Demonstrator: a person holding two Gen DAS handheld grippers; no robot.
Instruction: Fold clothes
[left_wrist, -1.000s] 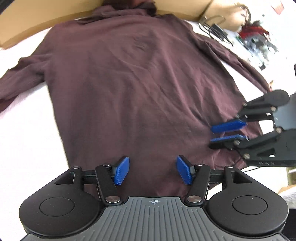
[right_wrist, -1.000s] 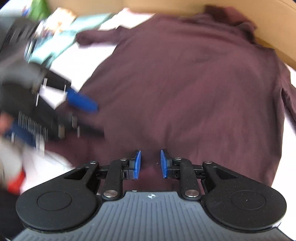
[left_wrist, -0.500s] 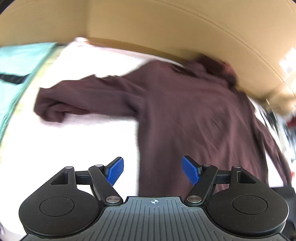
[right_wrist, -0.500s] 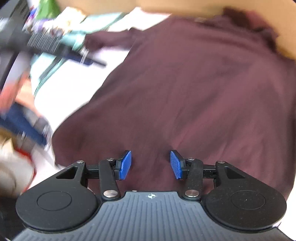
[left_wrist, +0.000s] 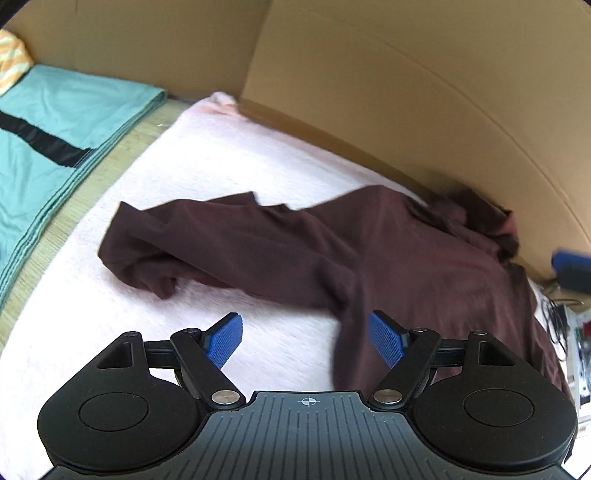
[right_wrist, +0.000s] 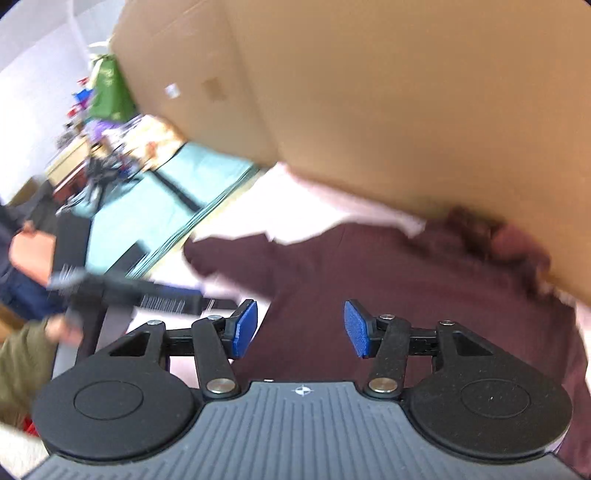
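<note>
Folding has barely begun — the maroon shirt (left_wrist: 406, 258) lies spread on the pink blanket (left_wrist: 229, 155), left claw (left_wrist: 304, 339) and right claw (right_wrist: 301, 328) both just opened and empty (nothing pinched) — next, likely, gripping the outstretched sleeve (left_wrist: 192, 240)

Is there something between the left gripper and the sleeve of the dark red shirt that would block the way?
Nothing visible does. The left gripper is open and empty, and only bare pale pink cover lies between it and the sleeve of the dark red shirt.
</note>
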